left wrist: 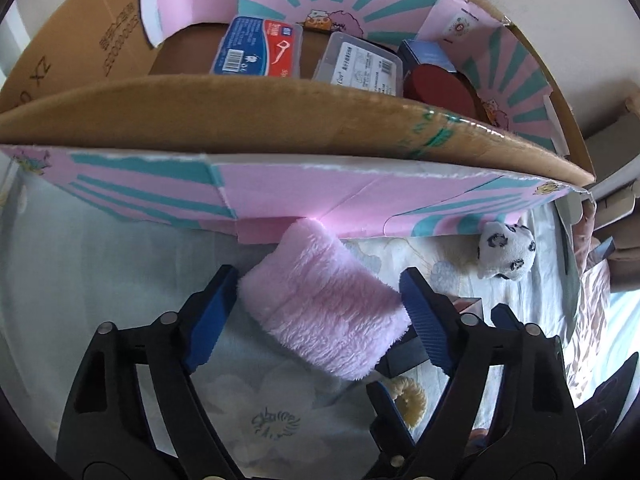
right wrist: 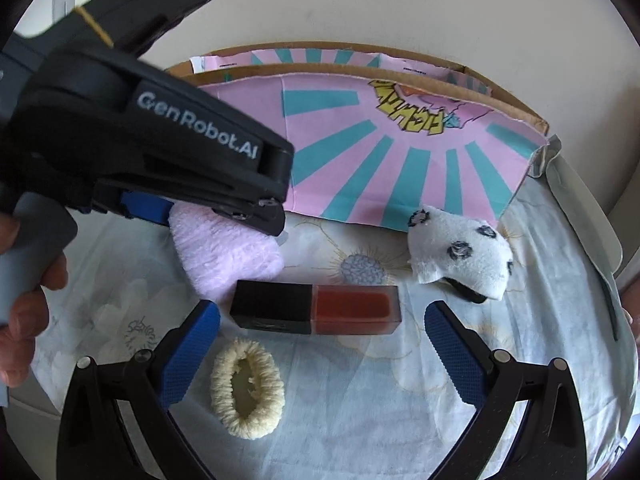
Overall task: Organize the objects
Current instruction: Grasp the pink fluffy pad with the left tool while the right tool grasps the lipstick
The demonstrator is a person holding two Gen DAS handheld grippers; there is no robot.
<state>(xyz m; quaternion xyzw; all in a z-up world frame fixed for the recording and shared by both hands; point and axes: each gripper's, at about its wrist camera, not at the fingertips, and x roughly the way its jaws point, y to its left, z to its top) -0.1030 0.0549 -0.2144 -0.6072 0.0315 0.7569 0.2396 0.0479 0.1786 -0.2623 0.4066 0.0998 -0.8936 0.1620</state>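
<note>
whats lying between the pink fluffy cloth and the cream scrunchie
The lip tint bottle, black cap and red body, lies on its side between the pink fluffy cloth and the cream scrunchie. The right wrist view shows it.

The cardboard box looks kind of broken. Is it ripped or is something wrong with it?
Yes. The cardboard box has its pink-and-teal printed paper torn: ragged white edges run along the front flap, and a strip hangs loose at the back left corner. The things inside look fine; nothing has spilled.
</note>
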